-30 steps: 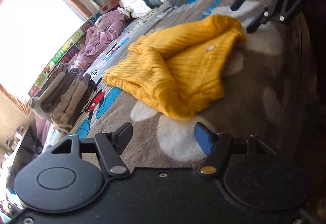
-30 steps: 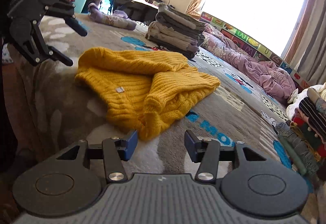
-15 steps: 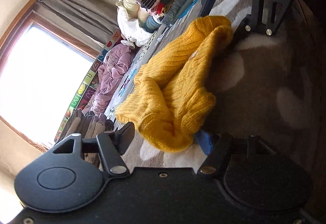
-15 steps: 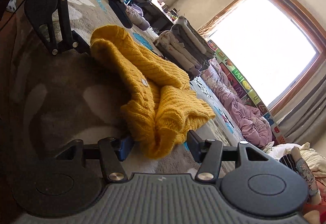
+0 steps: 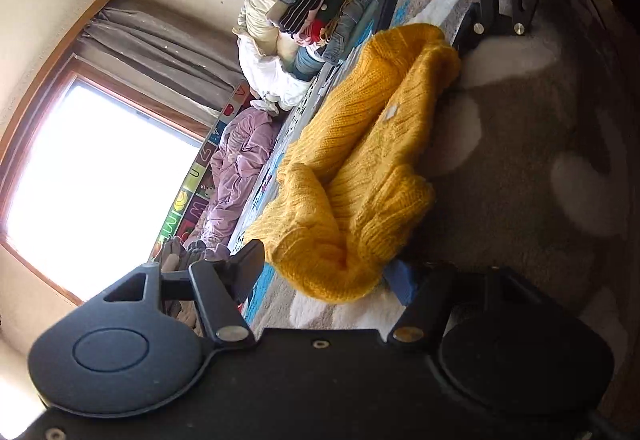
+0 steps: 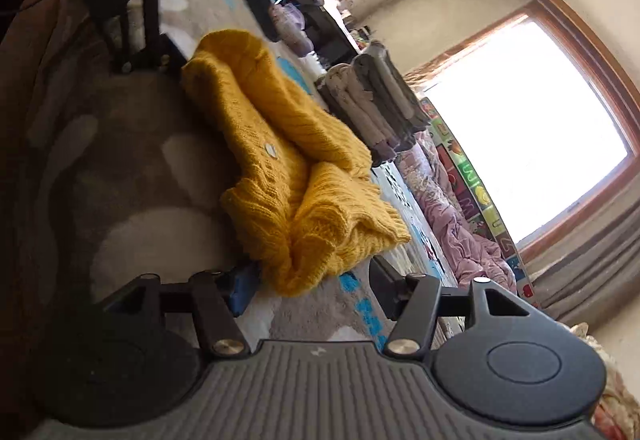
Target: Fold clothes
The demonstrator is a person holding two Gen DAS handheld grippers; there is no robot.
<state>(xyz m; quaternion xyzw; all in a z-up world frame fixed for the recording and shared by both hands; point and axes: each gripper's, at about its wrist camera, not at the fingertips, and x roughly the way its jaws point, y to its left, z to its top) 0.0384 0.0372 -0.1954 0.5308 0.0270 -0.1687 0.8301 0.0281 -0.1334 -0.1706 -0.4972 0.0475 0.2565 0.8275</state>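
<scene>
A yellow knitted sweater (image 5: 360, 168) (image 6: 280, 144) lies bunched lengthwise on a grey-brown rug with white patches (image 5: 540, 160). My left gripper (image 5: 326, 272) is low at one end of it. Its jaws stand open, with the sweater's thick rolled edge between the fingers and the blue pad (image 5: 400, 280) right beside the knit. My right gripper (image 6: 312, 280) is at the opposite end, rolled on its side and open, and the folded edge there pokes in between its fingers. Each gripper also shows in the other's view: the right gripper (image 5: 416, 40), the left gripper (image 6: 230, 44).
A stack of folded grey clothes (image 6: 372, 108) stands beyond the sweater. A crumpled lilac cloth (image 5: 240, 168) (image 6: 460, 232) lies under a bright window. A pile of folded colourful clothes (image 5: 320, 12) and a white bundle (image 5: 276, 80) sit further along.
Both grippers have sunk toward the rug and rolled sideways. The sweater's two ends, which lay ahead of the fingers, now lie between them. The sweater itself has not moved.
</scene>
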